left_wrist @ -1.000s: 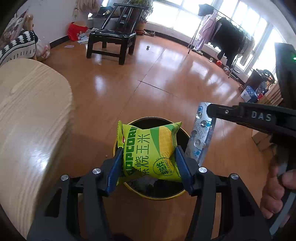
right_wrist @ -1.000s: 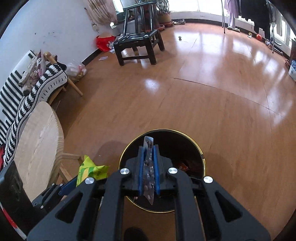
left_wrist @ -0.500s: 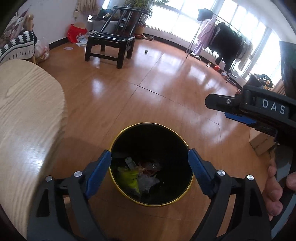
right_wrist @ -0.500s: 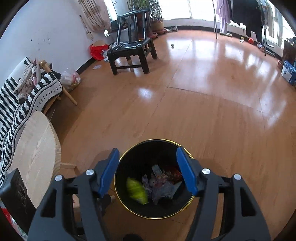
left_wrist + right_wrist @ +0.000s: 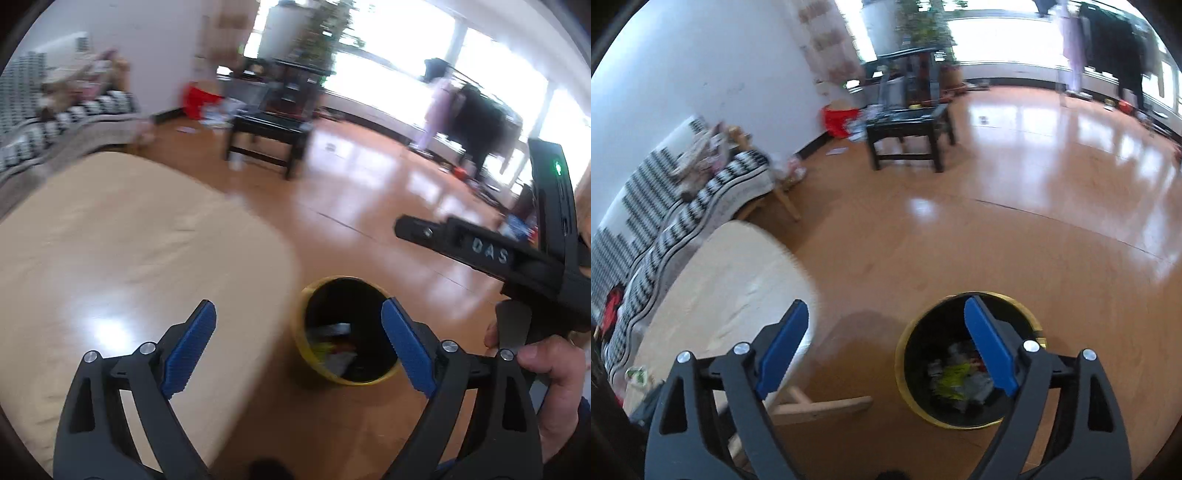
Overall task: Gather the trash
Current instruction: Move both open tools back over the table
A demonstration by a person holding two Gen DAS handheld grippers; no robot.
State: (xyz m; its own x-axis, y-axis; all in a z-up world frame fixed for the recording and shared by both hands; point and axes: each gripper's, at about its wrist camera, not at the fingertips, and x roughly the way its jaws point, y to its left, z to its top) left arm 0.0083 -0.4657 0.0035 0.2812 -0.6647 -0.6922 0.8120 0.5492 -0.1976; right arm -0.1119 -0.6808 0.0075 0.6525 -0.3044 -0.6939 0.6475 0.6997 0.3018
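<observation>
A black trash bin with a gold rim (image 5: 345, 334) (image 5: 969, 363) stands on the wooden floor beside a round light-wood table (image 5: 122, 251) (image 5: 727, 291). Crumpled wrappers, one of them yellow-green (image 5: 955, 378), lie inside the bin. My left gripper (image 5: 299, 328) is open and empty, above the table's edge and the bin. My right gripper (image 5: 882, 326) is open and empty, above the floor between table and bin; its black body shows at the right of the left wrist view (image 5: 480, 251). A small green-and-white piece (image 5: 636, 374) lies on the table's near left.
A black wooden chair (image 5: 269, 129) (image 5: 910, 125) stands farther back. A striped sofa (image 5: 683, 206) runs along the left wall. A red bag (image 5: 839, 120) sits by the wall. A clothes rack (image 5: 476, 110) stands by the windows.
A second ago my left gripper held a popcorn bag and my right a blister pack over the bin. Both opened and dropped them in. Both grippers have since swung left toward the table.
</observation>
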